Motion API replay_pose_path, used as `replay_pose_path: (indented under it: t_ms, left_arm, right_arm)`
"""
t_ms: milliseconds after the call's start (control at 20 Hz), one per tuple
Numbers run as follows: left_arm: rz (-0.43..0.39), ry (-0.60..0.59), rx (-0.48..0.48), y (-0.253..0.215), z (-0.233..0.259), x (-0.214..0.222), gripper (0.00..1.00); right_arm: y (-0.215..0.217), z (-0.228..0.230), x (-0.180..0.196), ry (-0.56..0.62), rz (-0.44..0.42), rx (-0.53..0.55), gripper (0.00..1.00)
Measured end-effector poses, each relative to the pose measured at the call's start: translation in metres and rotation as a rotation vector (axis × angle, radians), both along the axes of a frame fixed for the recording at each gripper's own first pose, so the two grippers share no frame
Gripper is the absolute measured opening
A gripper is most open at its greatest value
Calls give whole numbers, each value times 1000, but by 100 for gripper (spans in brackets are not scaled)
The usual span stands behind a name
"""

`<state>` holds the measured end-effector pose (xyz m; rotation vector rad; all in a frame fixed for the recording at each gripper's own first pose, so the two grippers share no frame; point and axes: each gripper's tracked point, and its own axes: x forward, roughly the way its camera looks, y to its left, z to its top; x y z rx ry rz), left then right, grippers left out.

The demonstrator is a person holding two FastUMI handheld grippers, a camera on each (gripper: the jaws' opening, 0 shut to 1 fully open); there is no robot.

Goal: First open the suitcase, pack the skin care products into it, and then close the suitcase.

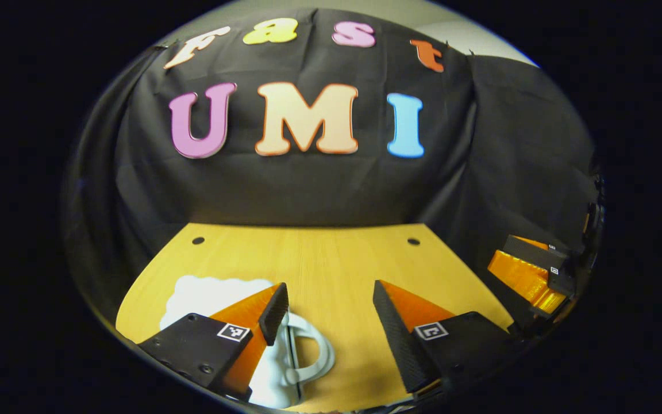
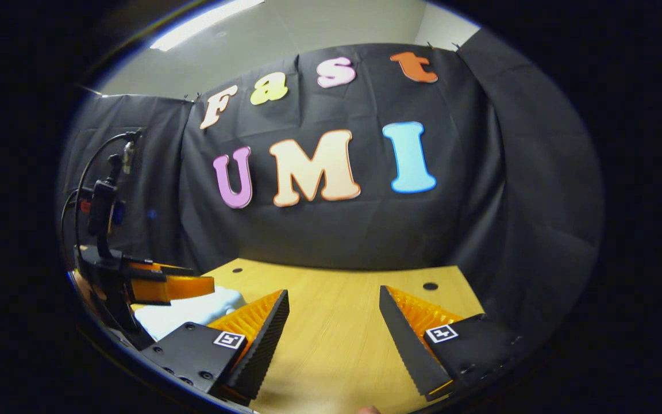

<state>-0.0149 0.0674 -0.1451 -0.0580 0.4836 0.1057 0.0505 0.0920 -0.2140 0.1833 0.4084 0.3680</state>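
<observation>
**A:** Pale plastic on blond wood: a small white hard-shell suitcase with a scalloped edge and a looped carry handle (image 1: 233, 322) lies flat near the front of the yellow wooden table (image 1: 331, 270), low and to the left in the left gripper view. The left gripper (image 1: 331, 313) hangs just above it with its fingers spread wide and nothing between them; one finger crosses in front of the case.

**B:** And the other hand's tool?

**A:** The right gripper (image 2: 334, 325) is likewise spread and empty over bare tabletop. In the right gripper view the case shows as a pale block at the left edge, partly behind the left gripper.

**B:** How would it handle?

**A:** By the look of it, light and rigid: a moulded toy-sized shell that would not give under the pads. The surface looks smooth, so likely slippery, and a light case may skate across the table when the lid is pried.

**B:** Where to take hold?

**A:** The handle loop (image 1: 314, 351) looks the surest grip for steadying it. For opening, the seam along the handle side seems the place, with the second gripper holding the base down. I cannot make out a latch or zip. It appears shut.
</observation>
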Motion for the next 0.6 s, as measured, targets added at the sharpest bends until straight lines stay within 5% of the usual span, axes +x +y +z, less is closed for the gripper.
replay_pose_path:
  t_ms: [150,600]
  left_arm:
    - [39,-105,22,-5,26,8,92]
    - [-117,-180,13,-34,64,19,93]
  right_arm:
    - [3,48,7,-92,-33,20,97]
    - [3,122,-22,-244,-146,-29,98]
